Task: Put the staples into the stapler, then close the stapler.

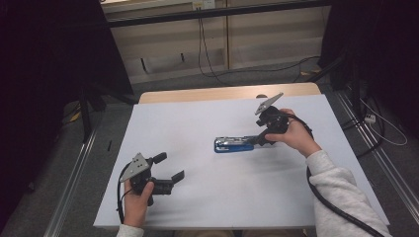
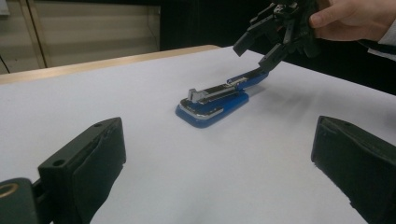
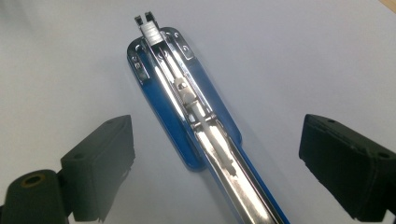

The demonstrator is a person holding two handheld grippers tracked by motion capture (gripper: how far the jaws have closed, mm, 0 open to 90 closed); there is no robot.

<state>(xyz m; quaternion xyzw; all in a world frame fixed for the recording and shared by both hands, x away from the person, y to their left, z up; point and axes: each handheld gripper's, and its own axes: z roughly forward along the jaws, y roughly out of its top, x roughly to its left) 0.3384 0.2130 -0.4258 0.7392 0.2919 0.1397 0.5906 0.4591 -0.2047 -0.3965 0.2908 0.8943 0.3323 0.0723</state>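
A: Where is the stapler?
B: It lies on the white desk, about mid-desk and a little toward the person's right. Its blue base is flat on the sheet, and the chrome magazine is exposed along the top.

A: Is it shut?
B: No. In the left claw view the blue top arm is swung back and up from the stapler's rear end, toward the right claw.

A: What is the right claw doing?
B: The right hand holds the right claw just behind the stapler's rear end. In the right claw view its two black jaws stand wide apart on either side of the stapler, with the magazine running up between them. They grip nothing there. One jaw tip seems to touch the raised arm in the left claw view, but whether it truly touches cannot be told.

A: And the left claw?
B: The left claw sits well apart from the stapler, near the desk's front edge on the person's left, held by the left hand. Its jaws are spread wide and empty, pointing toward the stapler.
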